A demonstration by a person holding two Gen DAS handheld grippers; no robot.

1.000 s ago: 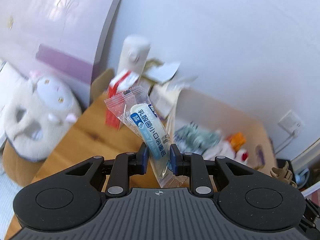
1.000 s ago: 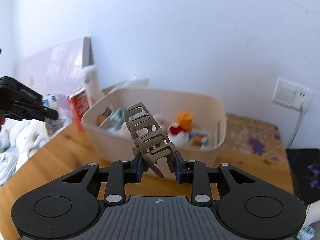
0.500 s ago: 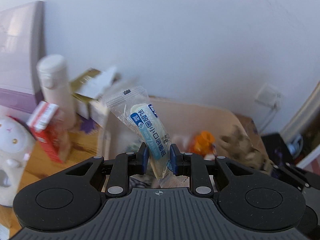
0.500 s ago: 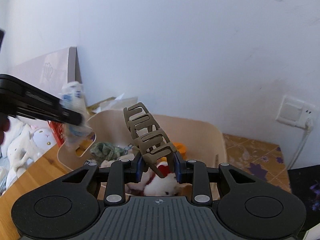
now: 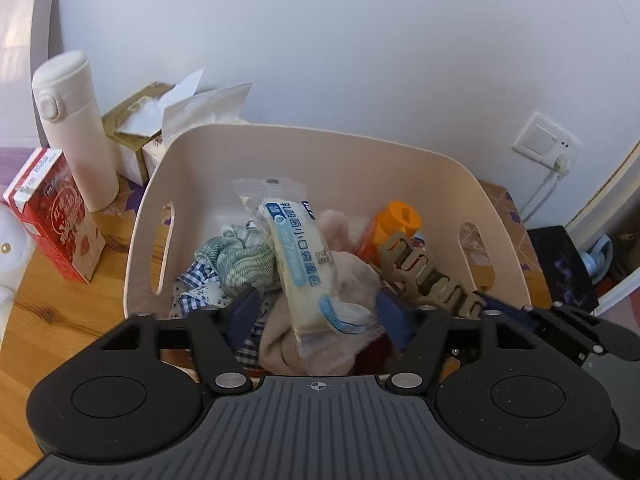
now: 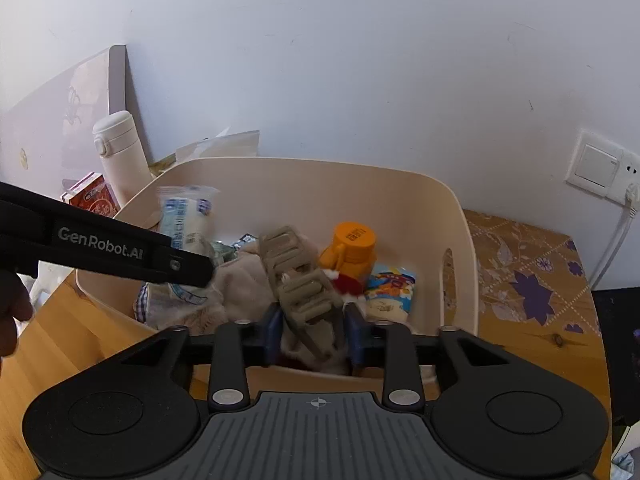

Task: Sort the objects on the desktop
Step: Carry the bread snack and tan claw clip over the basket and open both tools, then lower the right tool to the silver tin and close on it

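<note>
Smooth cream plastic bin (image 5: pixel 340 152) with slotted handles stands on a wooden desk (image 5: pixel 48 304) and holds crumpled cloth. Left gripper (image 5: pixel 318 312) angled down over the bin, jaws opening, pads clear of the glossy clear bread packet (image 5: pixel 298 256), which lies between them on the cloth. Right gripper (image 6: pixel 314 330) angled likewise, jaws opening; the ribbed taupe hair claw clip (image 6: pixel 296 276) sits between them over the bin. Whether the pads press it, I cannot tell.
</note>
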